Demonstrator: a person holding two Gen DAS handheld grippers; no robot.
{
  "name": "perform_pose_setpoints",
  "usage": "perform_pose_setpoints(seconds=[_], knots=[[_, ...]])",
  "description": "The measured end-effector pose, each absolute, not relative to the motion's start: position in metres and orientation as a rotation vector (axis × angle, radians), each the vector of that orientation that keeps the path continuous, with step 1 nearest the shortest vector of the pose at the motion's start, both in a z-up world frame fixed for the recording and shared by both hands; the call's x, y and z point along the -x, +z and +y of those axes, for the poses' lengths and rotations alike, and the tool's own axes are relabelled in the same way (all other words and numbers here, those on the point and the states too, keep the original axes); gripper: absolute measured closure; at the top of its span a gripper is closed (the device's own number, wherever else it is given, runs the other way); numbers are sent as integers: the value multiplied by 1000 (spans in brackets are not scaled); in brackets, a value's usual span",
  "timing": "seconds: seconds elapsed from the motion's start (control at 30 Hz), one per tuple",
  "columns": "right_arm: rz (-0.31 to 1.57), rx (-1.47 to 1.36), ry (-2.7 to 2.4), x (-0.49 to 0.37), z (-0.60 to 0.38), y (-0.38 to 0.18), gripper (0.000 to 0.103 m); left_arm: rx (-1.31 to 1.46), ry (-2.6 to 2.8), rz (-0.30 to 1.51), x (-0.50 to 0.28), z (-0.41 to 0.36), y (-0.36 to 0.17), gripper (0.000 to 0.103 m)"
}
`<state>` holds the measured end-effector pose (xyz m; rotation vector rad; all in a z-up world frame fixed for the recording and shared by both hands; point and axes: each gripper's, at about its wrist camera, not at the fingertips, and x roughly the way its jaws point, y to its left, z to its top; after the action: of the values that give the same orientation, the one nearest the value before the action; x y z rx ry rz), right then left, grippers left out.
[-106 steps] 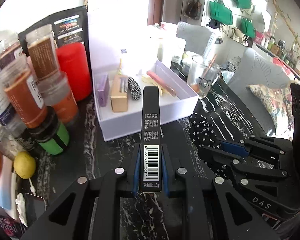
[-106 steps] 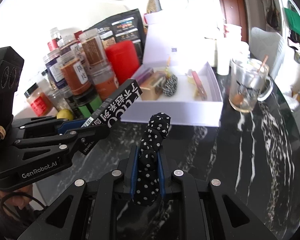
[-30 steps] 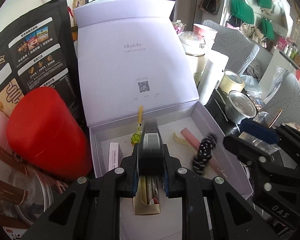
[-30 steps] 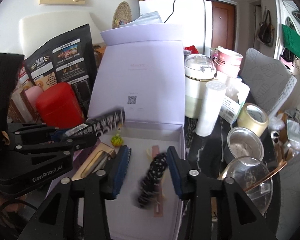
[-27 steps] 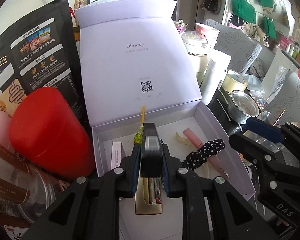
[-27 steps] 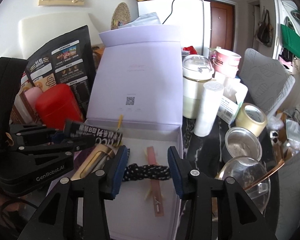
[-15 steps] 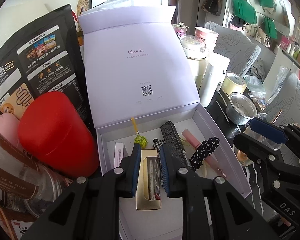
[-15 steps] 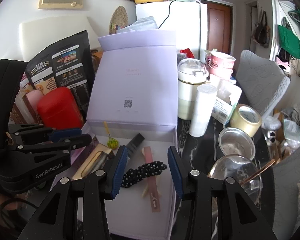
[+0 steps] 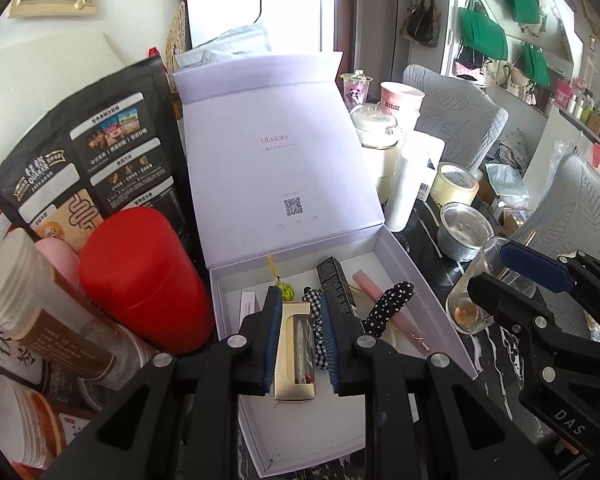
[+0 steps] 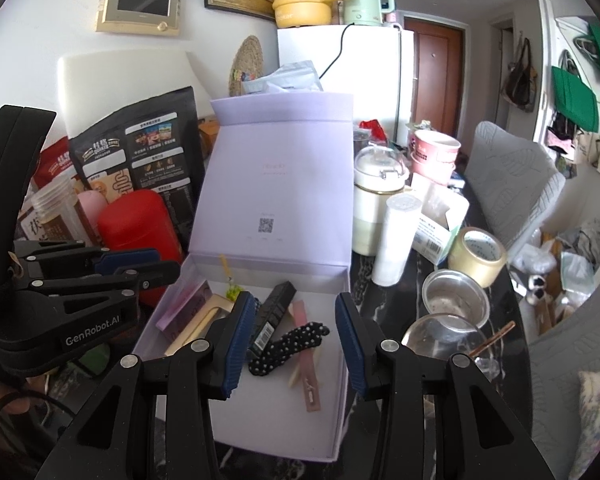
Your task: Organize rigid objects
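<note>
grippers, left [image 9: 300, 340] and right [image 10: 296, 344], hover empty with jaws apart over the lavender box [image 10: 342, 364], where black carton [image 10: 272, 316] and dotted hair clip [image 10: 286, 346] lie toward 12 o'clock; lifting straight up should avoid snagging.

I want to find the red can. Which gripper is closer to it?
The left gripper. It hangs over the near left part of the open box, right beside the red can. The right gripper is farther right, across the box from it.
</note>
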<state>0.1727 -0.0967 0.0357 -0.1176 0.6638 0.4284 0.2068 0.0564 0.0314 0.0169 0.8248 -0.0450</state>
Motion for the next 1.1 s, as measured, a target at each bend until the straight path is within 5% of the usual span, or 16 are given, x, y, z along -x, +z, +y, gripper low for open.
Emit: perform_pose_setpoints(seconds=[0.57, 1.1], knots=[[572, 120, 433, -117, -107, 66, 60, -46, -53, 734, -149, 46, 65, 83], [551, 111, 418, -70, -120, 68, 44, -45, -67, 708, -100, 39, 61, 83]])
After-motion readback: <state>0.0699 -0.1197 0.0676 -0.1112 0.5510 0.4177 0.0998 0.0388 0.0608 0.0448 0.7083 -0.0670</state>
